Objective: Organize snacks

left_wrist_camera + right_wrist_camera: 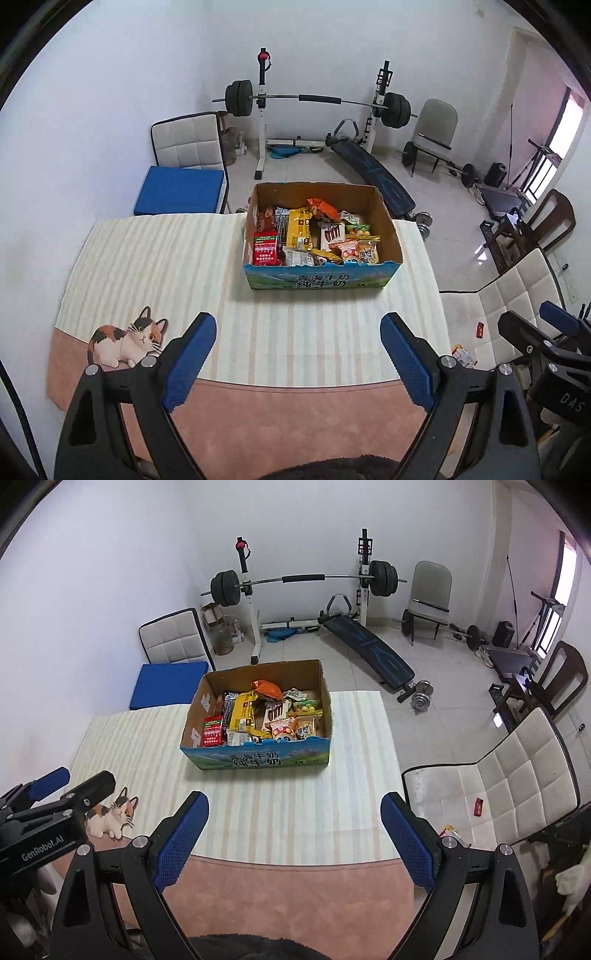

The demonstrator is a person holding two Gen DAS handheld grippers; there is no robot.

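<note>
A cardboard box [321, 280] [258, 760] with a blue printed front stands on the striped tablecloth [155, 266] [140, 746], filled with several snack packets: an orange bag [322, 207] [266, 689], a yellow pack [300, 228] [243, 709], a red pack [266, 248] [212, 731]. My left gripper [298, 325] hangs open and empty over the table's near part, well short of the box. My right gripper [294, 803] is open and empty too, beside the left one, which shows at the left edge [55, 794]. The right gripper shows at the right edge [546, 332] of the left wrist view.
A cat picture [127, 338] [110, 814] marks the cloth's near left. A white padded chair [517, 306] [498, 786] at the right carries a small red item [479, 806] and a snack wrapper [452, 834]. Another chair [184, 144], a blue cushion [181, 190] and a barbell rack [317, 99] lie beyond.
</note>
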